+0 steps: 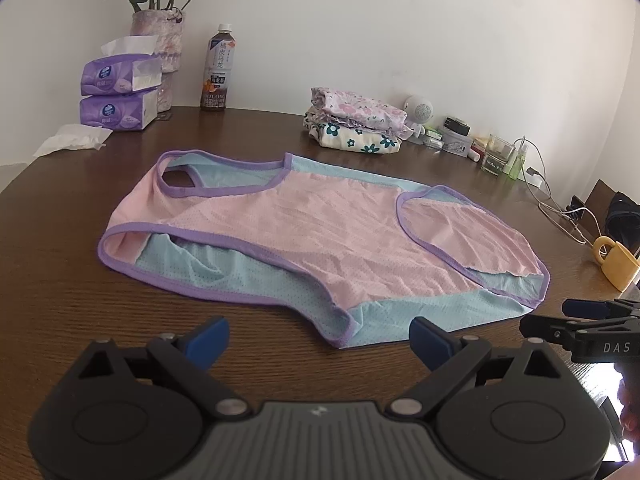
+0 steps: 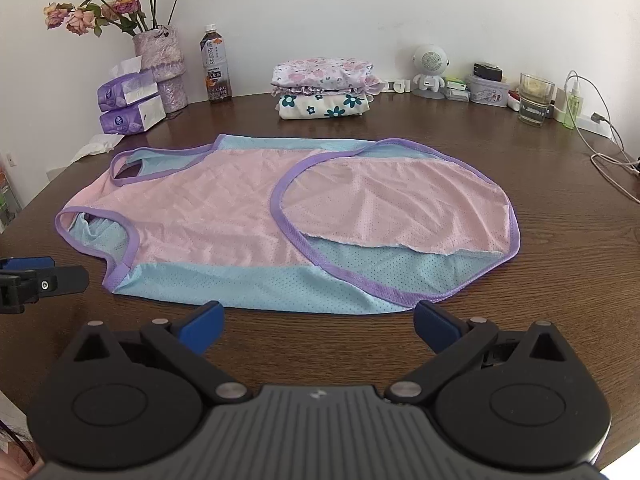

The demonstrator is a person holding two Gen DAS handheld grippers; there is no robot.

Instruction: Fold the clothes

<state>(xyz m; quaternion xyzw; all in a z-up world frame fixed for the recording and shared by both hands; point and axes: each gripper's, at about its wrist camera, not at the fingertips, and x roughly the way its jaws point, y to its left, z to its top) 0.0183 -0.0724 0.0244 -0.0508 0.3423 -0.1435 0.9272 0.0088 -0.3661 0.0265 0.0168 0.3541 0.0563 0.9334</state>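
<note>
A pink and light-blue mesh tank top (image 1: 320, 220) with purple trim lies spread flat on the brown wooden table (image 1: 80, 300). Its right part is folded over, so the pink panel (image 2: 400, 208) lies on top. My left gripper (image 1: 320, 340) is open wide at the top's near left corner, and its blue pads do not touch the cloth. My right gripper (image 2: 320, 326) is also open wide, just short of the near blue hem (image 2: 280, 292), with nothing gripped. Each gripper shows at the edge of the other's view.
A stack of folded floral clothes (image 2: 324, 84) sits at the back. At the back left are tissue packs (image 2: 128, 100), a vase of roses (image 2: 160, 64) and a tea bottle (image 2: 216, 68). On the right are a glass (image 2: 534, 98), cables (image 2: 608, 160) and a yellow mug (image 1: 616, 264).
</note>
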